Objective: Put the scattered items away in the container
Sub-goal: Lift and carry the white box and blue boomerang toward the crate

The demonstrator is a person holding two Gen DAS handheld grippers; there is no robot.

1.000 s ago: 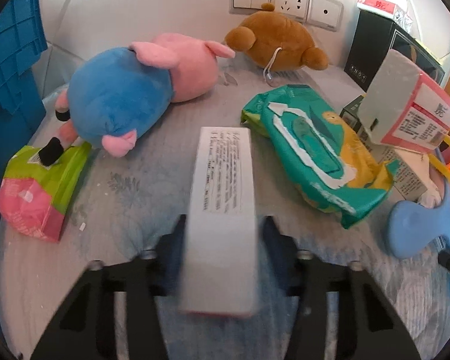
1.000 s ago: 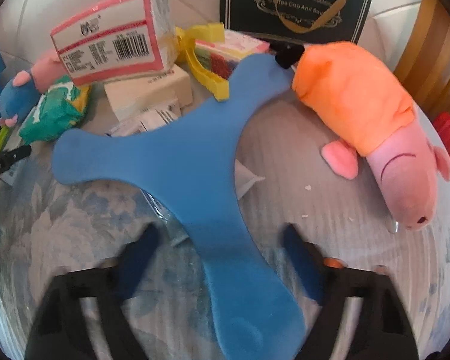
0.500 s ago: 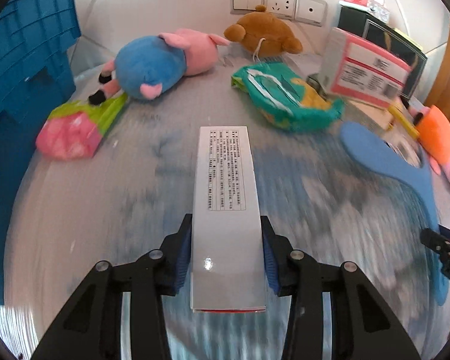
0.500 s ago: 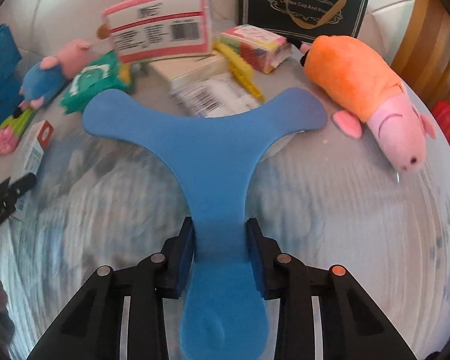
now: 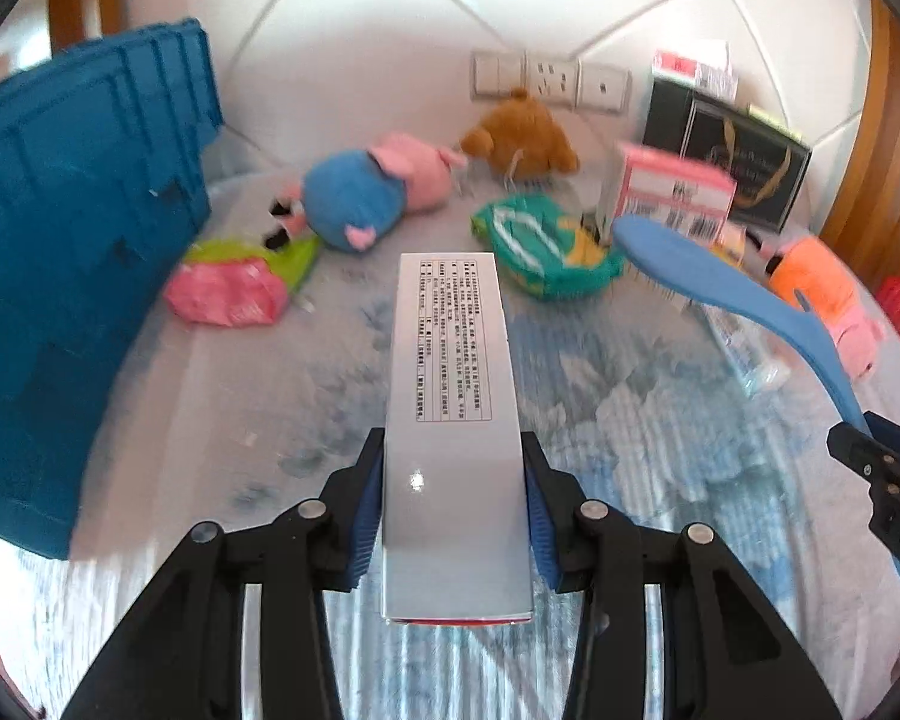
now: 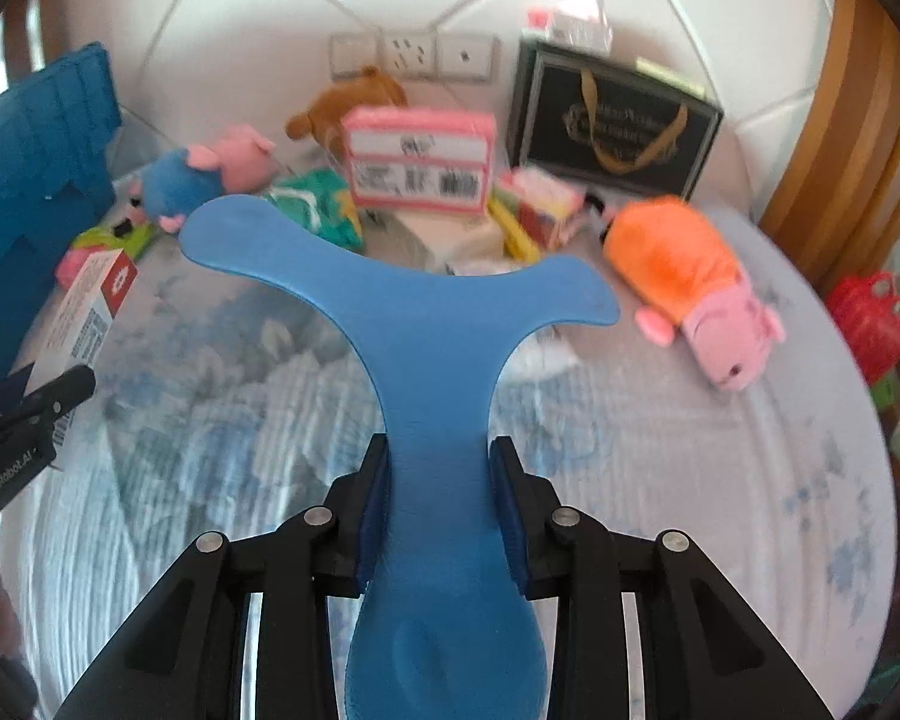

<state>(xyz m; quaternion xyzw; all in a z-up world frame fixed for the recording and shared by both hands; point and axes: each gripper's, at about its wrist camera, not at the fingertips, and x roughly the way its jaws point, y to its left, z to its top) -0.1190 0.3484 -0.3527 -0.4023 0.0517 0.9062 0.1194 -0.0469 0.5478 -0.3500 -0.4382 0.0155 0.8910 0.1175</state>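
Blue crate stands at your left on the quilted bed; inside not visible. Most clutter still out: blue-pink plush, orange plush, brown bear, green wipes pack, pink box, pink-green packet.

Left gripper: fingers clamped on the long white carton, lifted clear of the bed. Right gripper: fingers just closed onto the blue three-armed toy's stem. Nothing blocks the way to the crate.
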